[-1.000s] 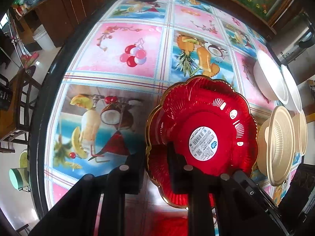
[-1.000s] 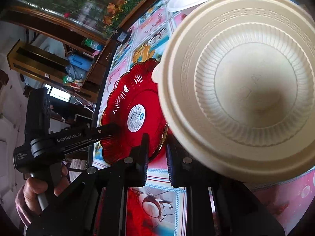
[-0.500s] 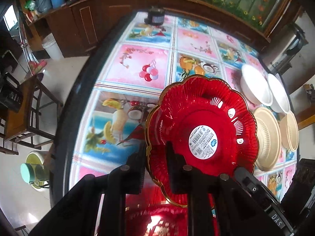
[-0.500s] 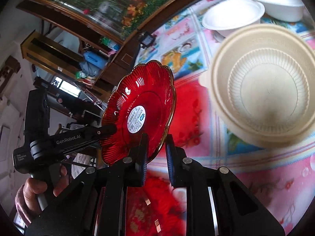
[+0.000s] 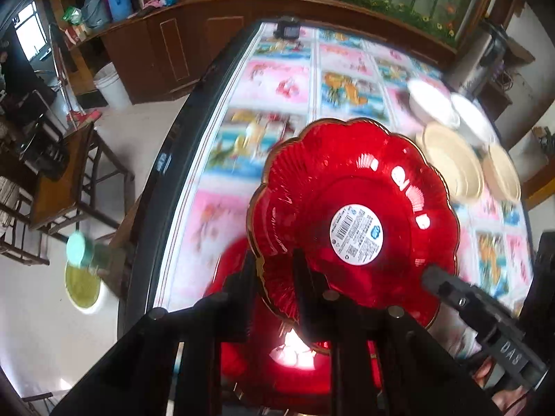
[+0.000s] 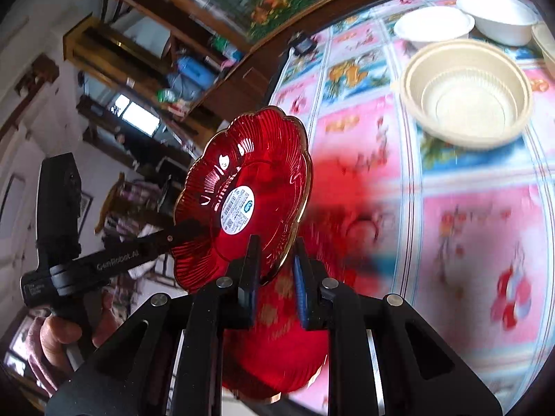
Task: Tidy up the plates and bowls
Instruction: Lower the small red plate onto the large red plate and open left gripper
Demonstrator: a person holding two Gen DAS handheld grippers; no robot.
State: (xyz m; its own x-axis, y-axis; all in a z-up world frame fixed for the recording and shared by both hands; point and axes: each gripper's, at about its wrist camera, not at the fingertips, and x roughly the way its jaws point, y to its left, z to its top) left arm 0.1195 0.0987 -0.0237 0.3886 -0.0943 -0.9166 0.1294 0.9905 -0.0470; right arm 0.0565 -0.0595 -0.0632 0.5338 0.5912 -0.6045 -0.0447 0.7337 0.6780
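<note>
I have both tongs clamped on the rim of one red plate [image 5: 353,215], lifted clear above the desk [image 5: 277,79] and tilted. My left tongs [image 5: 275,270] point steeply down, their fingers nearly shut over the plate's lower left edge at the bottom centre of the left view. My right tongs [image 6: 275,263] grip the opposite rim at the lower centre of the right view, where my left hand [image 6: 59,339] grasps its handle at lower left. A second red plate [image 6: 277,339] lies on the desk under the lifted one. At upper right sit a cream bowl [image 6: 466,93] and two white bowls [image 6: 433,26], well apart from the plate, with nothing blocking between.
</note>
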